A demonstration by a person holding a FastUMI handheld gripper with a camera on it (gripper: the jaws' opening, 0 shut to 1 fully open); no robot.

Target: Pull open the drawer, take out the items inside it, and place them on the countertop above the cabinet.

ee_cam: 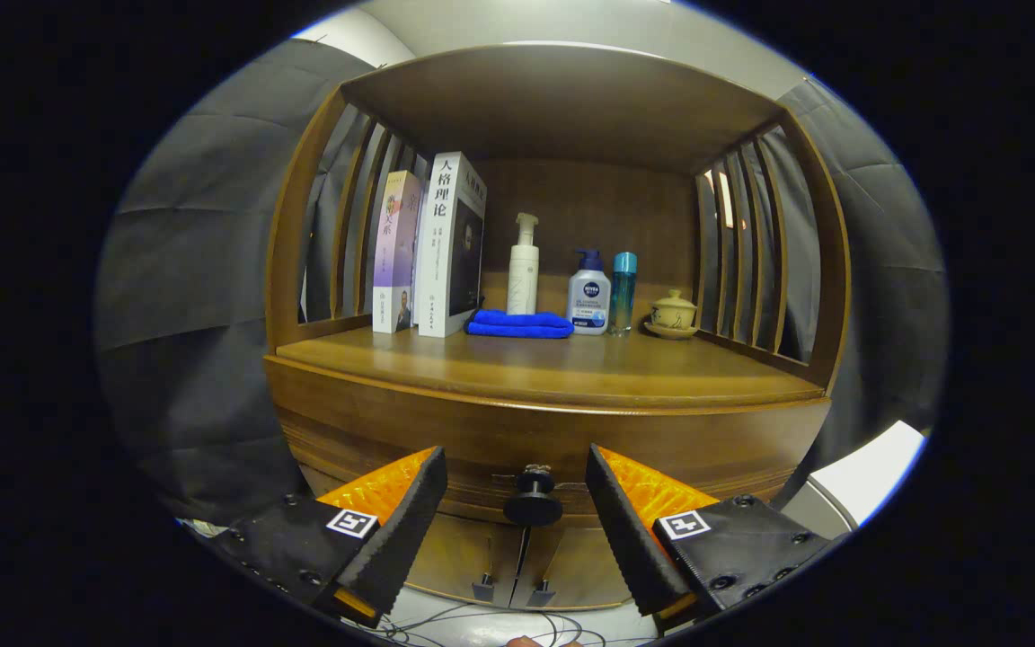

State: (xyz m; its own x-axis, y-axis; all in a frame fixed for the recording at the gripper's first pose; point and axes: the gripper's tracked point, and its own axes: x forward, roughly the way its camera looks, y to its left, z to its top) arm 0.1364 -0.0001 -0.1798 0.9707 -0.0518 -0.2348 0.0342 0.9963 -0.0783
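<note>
My claw (516, 490) is wide open and grips nothing, its two fingers low in the frame either side of the drawer's dark knob (533, 506), which sits between the tips without touching them. The drawer (553, 440) is shut, a wooden band across the lower middle, just under the countertop (562, 368). On the countertop at mid-frame stand two books (432, 247) at left, then a folded blue cloth (519, 324), a white pump bottle (524, 267), two smaller bottles (603, 294) and a lidded cup (673, 313) at right.
</note>
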